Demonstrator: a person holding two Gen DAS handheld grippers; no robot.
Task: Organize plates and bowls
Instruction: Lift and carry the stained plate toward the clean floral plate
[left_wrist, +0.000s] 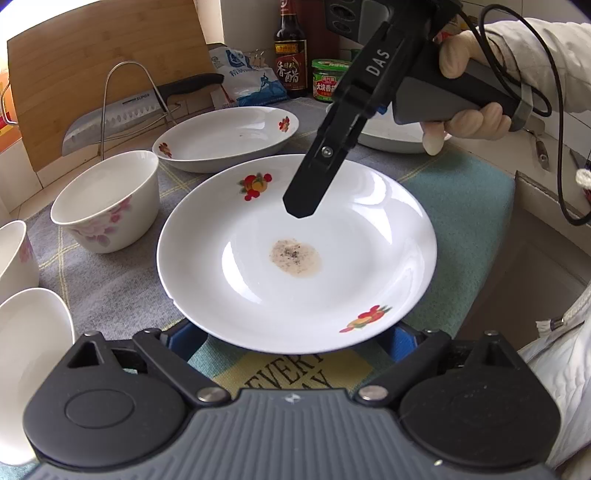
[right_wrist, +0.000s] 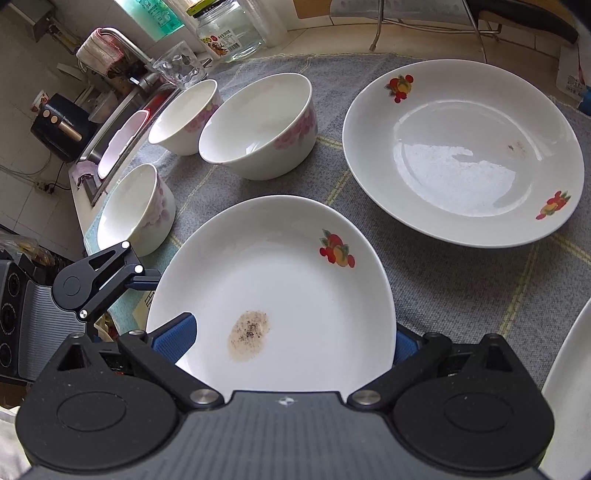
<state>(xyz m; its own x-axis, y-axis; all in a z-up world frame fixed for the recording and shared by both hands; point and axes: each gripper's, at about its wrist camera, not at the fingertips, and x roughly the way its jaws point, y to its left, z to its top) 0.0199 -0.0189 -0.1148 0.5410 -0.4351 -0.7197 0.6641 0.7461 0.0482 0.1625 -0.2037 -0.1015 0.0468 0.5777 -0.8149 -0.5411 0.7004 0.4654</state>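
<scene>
A white plate (left_wrist: 351, 240) with fruit prints and a brown stain lies level over the mat. Its near rim covers the blue fingers of my left gripper (left_wrist: 293, 338), whose jaws stand wide apart. My right gripper (left_wrist: 301, 208) reaches in from the far right, one finger above the plate's inside. In the right wrist view the same plate (right_wrist: 280, 280) runs between my right gripper's (right_wrist: 290, 339) wide jaws, the left finger over it and the right finger behind its rim. A second fruit plate (right_wrist: 461, 147) and three floral bowls (right_wrist: 258, 122) (right_wrist: 184, 114) (right_wrist: 133, 206) stand on the mat.
A third plate (left_wrist: 388, 136) sits at the far right. A knife rack (left_wrist: 122, 118), cutting board (left_wrist: 110, 55), vinegar bottle (left_wrist: 290, 51) and jar (left_wrist: 330, 79) line the back. The sink (right_wrist: 122, 140) lies beyond the bowls. The counter edge (left_wrist: 517, 177) drops off on the right.
</scene>
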